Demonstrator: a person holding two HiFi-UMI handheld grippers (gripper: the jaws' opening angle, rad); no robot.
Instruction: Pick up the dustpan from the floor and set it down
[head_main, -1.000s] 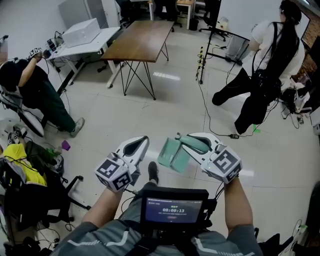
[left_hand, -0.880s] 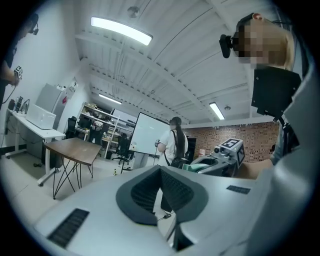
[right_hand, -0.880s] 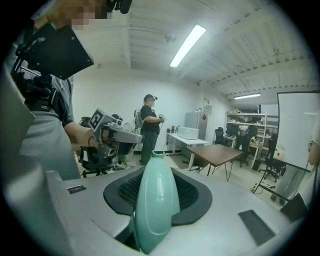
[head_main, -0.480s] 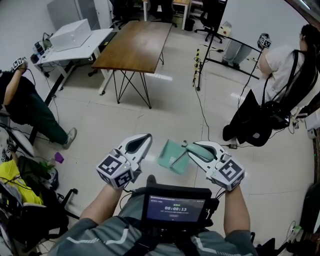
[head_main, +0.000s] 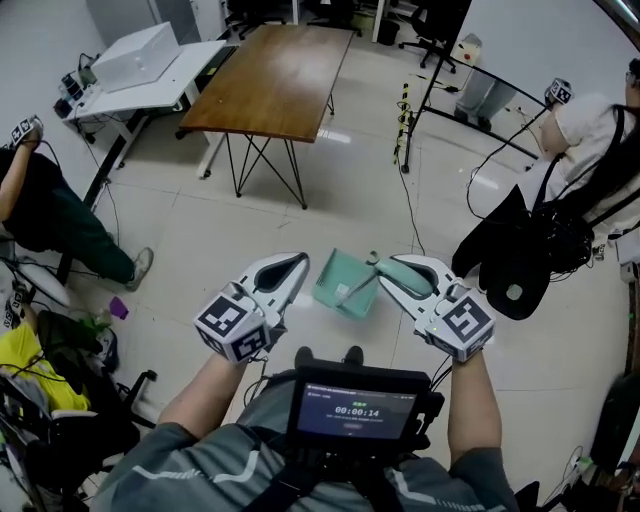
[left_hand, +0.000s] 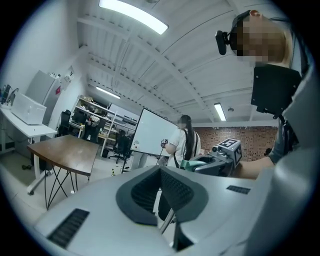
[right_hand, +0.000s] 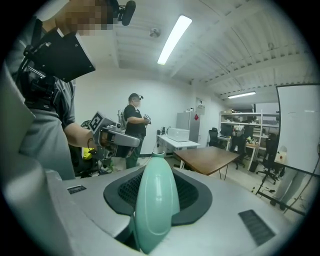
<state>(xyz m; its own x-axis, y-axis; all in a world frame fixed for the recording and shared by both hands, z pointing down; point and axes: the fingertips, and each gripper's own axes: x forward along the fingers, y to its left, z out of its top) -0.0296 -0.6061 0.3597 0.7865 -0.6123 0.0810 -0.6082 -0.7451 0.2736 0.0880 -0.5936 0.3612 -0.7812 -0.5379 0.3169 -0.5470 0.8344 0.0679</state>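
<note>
Right hand-held gripper (head_main: 383, 268): jaws closed on the handle of the mint-green dustpan (head_main: 340, 287), which is held clear of the floor (head_main: 200, 240) at about waist level in front of the person, its pan angled down and to the left. Left hand-held gripper (head_main: 296, 268): jaws closed together with nothing between them, held just left of the dustpan and not touching it.

Compared with a second ago, the grip on the handle is unchanged and both grippers keep the same spacing. The wooden tabletop (head_main: 275, 80) now lies closer and more directly ahead. The standing person in dark trousers (head_main: 560, 200) has shifted towards the right edge of the head view, and the seated person (head_main: 40, 210) towards the left edge.

Containers: a white box (head_main: 135, 55) rests on the white tabletop (head_main: 190, 60) at upper left; its contents cannot be made out.
</note>
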